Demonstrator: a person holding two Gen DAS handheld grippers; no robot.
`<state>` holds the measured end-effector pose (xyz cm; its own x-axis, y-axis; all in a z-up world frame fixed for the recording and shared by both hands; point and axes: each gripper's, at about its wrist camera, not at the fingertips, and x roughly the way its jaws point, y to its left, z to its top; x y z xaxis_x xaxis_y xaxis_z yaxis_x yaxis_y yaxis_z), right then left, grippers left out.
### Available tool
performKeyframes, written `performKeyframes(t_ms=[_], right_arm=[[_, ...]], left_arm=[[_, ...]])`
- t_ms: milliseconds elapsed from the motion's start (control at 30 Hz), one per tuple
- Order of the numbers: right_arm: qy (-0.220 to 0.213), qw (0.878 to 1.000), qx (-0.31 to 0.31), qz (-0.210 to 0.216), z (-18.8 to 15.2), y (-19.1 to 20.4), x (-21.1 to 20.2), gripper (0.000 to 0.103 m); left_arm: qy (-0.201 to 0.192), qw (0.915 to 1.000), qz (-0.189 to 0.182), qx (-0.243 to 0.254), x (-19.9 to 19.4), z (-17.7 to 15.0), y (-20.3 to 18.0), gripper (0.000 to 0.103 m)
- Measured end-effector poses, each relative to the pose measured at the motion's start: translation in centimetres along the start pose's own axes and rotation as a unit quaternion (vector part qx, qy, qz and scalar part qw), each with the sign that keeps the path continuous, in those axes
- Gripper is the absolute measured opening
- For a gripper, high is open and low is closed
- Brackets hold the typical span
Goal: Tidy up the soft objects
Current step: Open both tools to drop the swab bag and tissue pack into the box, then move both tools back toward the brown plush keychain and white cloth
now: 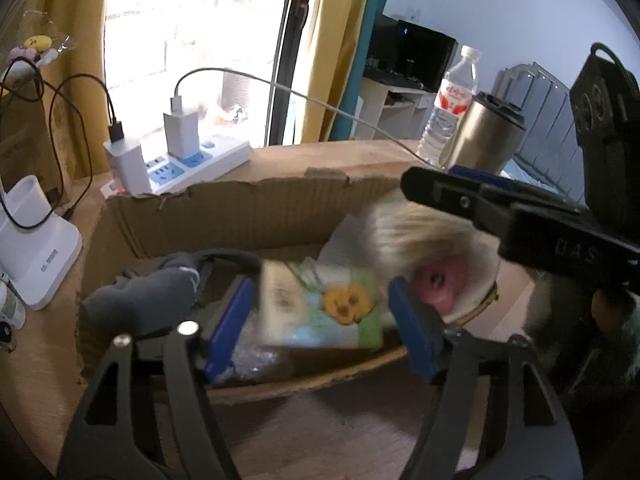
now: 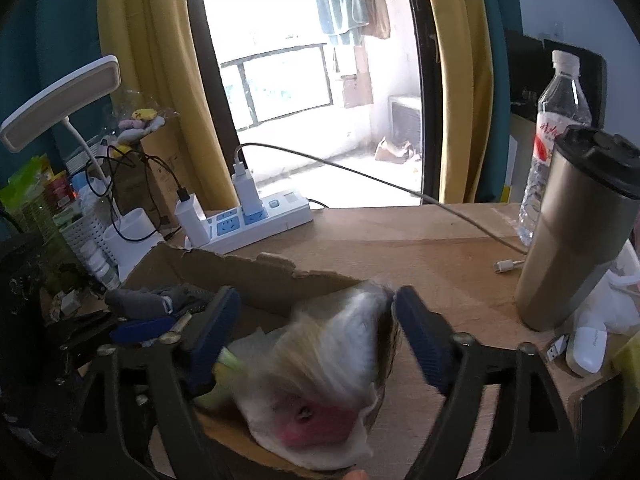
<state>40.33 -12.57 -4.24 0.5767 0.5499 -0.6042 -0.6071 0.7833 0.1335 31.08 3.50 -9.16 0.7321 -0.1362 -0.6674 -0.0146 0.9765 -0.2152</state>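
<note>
Daylight blows out the far window [image 2: 304,80]; near plush toy [image 2: 320,380] motion-blurred; fisheye edges bend and darken.

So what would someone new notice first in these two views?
Probably the blurred fluffy white-and-pink plush toy dropping into the torn brown cardboard box, between the right gripper and its open jaws. Next, the flowered soft cloth book in the box, and the bright balcony window behind.

Both tongs, left [image 1: 320,320] and right [image 2: 316,344], gape wide, angled downward.
</note>
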Motion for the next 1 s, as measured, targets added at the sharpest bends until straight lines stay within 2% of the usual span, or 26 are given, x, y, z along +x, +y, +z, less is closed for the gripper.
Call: performKeyframes(t_ms=[367, 1000], right_arm=[[-0.016, 1.000, -0.006, -0.014, 0.2, 0.2, -2.0, 0.086], [-0.033, 0.999, -0.024, -0.027, -0.9, 3.3, -7.4, 0.086]], left_arm=[[-0.018, 0.9997, 0.013, -0.002, -1.9, 0.0, -0.1, 0.079], [-0.069, 0.9971, 0.028, -0.014, -8.0, -1.1, -0.1, 0.079]])
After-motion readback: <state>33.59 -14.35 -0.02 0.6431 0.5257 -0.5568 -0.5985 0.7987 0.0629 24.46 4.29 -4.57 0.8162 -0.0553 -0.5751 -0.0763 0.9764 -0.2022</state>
